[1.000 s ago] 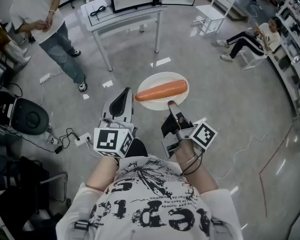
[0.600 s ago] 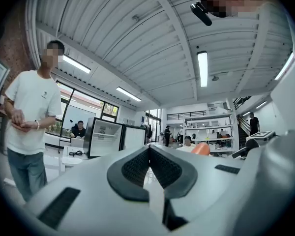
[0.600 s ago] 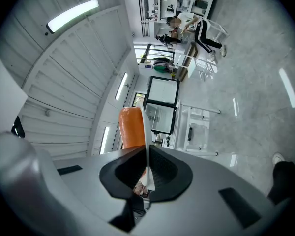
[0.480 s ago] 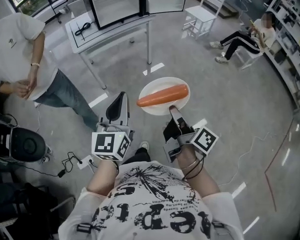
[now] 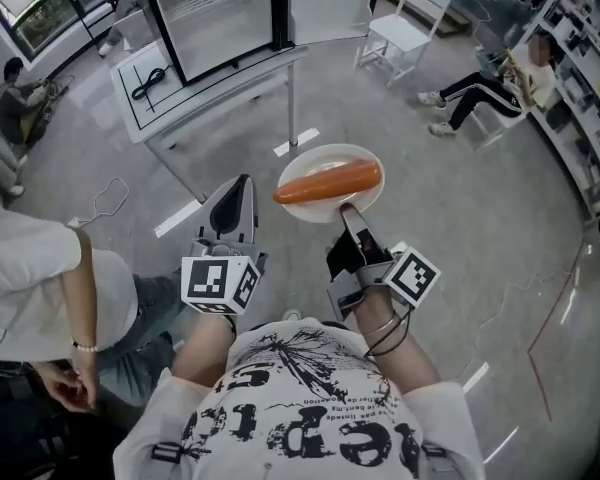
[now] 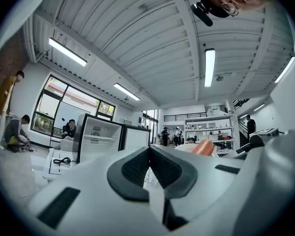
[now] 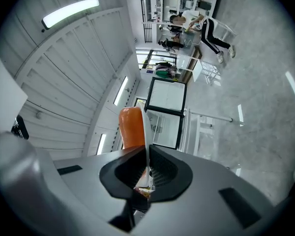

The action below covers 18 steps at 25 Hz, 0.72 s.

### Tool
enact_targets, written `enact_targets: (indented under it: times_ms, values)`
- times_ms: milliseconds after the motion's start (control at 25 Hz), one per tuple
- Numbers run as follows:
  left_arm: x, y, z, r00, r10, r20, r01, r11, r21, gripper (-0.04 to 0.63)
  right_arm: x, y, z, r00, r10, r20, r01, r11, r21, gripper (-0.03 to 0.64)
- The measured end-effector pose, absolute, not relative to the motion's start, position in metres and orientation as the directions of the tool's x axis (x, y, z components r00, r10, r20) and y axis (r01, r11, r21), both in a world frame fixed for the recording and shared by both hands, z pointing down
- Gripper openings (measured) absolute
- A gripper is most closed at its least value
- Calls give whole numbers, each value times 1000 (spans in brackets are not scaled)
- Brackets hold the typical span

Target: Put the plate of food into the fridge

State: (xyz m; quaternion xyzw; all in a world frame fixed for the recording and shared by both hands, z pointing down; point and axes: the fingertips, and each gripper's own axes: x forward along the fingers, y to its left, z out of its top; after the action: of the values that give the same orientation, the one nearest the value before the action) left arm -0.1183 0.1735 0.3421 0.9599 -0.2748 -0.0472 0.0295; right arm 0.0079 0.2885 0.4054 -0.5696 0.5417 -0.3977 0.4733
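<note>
A white plate (image 5: 320, 203) with an orange carrot (image 5: 327, 182) on it is held out in front of me, above the floor. My right gripper (image 5: 346, 211) is shut on the plate's near rim; in the right gripper view the thin rim (image 7: 145, 132) runs edge-on between the pads, with the carrot (image 7: 131, 127) above. My left gripper (image 5: 236, 196) is shut and holds nothing, left of the plate; its pads meet in the left gripper view (image 6: 149, 167). The open fridge (image 5: 220, 13) stands ahead on a white table (image 5: 150, 93).
A person in a white shirt and jeans (image 5: 40, 288) stands close on my left. A white chair (image 5: 400, 30) stands beyond the table, and a seated person (image 5: 485, 83) is at the right by shelves (image 5: 585, 78). Cables (image 5: 105, 203) lie on the floor.
I have walked toward the fridge, which now shows larger at the top. The standing person has passed from the upper left to my near left. The plate stays held the same way.
</note>
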Motion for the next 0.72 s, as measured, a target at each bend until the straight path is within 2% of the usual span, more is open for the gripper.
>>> enact_targets:
  times_ms: [280,720]
  values:
    - [-122,159,352,820,-567,-71,-560,-822,104,6,19,262,408,59,-997,-47,-257,31,-966,20]
    - [-76,87,349,776,-629,-50,-624,-777,86,6,65,171,407,-38,-998,-50,-197,57,-979,20]
